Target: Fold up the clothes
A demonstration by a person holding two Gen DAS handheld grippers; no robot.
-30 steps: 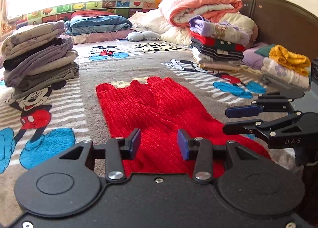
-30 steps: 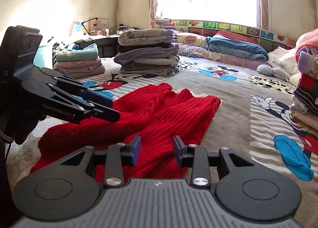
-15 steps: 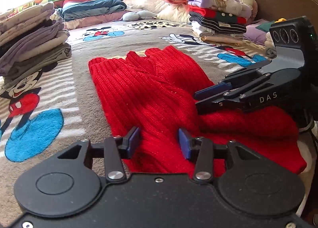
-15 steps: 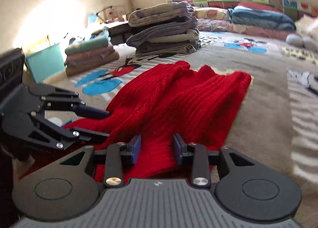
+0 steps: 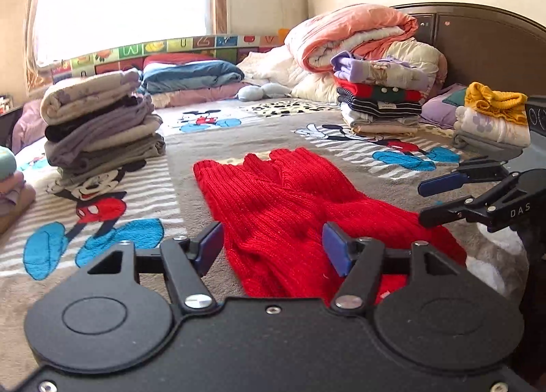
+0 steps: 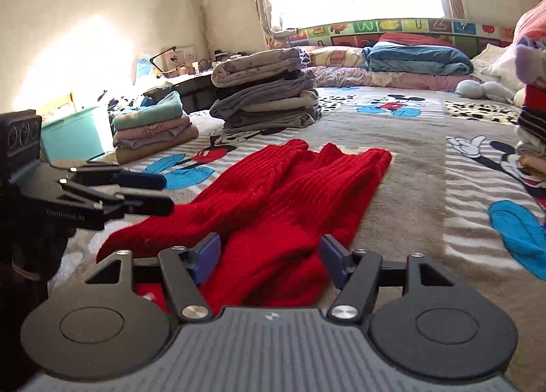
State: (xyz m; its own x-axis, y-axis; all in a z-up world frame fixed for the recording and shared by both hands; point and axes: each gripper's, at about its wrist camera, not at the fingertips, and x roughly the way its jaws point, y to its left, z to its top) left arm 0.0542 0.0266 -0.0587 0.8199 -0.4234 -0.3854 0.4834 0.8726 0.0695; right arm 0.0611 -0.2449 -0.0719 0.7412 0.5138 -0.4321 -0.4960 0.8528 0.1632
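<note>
On the cartoon-print blanket (image 5: 191,187) lay the red ribbed sweater (image 5: 283,207), partly folded lengthwise (its near end just ahead of both tools). The left gripper (image 5: 273,248) and the right gripper (image 6: 269,257) had just been opening; their jaws stood apart, the pads pressing on nothing.

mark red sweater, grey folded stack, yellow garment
red sweater (image 5: 293,207), left wrist view, mid ribbed body
grey folded stack (image 6: 266,98), right wrist view, middle layers
yellow garment (image 5: 494,100), left wrist view, top ruffled fold
</note>
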